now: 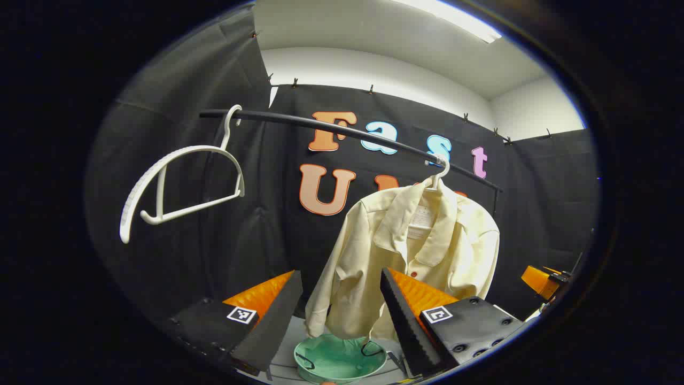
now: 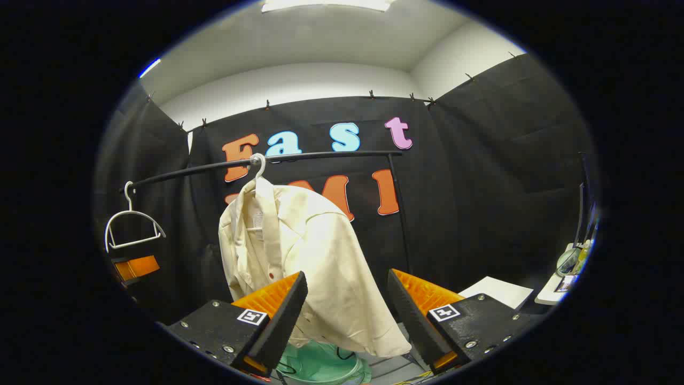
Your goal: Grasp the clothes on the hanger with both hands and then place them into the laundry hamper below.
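While the shirt hangs untouched, both grippers' jaws gape, aimed at it.

Your shirt: cream, collared, open at the front, draped on a white hanger hooked over the black rail | your hamper: pale green, round, open-topped, directly under the shirt's hem; black handles at its rim.

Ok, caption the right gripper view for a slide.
Open right hand-held gripper faces a cream shirt hanging on the rail, green hamper below.
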Tool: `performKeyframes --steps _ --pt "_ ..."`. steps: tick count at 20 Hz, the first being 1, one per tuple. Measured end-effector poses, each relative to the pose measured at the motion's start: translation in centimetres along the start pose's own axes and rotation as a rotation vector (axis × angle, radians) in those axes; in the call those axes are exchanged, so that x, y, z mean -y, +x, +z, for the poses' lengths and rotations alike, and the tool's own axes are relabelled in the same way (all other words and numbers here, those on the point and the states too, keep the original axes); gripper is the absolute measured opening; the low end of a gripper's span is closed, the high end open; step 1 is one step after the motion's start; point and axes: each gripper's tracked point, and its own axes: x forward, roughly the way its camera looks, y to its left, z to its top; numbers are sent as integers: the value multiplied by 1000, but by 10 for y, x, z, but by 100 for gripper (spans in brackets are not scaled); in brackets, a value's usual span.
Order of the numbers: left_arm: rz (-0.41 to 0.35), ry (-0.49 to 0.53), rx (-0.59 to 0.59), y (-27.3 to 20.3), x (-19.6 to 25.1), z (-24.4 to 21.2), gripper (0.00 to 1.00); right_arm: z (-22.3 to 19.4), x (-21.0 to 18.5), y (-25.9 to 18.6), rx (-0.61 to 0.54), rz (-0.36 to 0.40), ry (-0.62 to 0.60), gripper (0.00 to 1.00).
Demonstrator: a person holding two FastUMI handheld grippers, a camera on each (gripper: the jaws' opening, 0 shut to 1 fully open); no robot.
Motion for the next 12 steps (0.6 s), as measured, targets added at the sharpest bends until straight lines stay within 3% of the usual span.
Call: performKeyframes --steps 12 --pt "-16 -25 -11 12 0 -6 97 -5 -24 7 -23 7 -53 95"
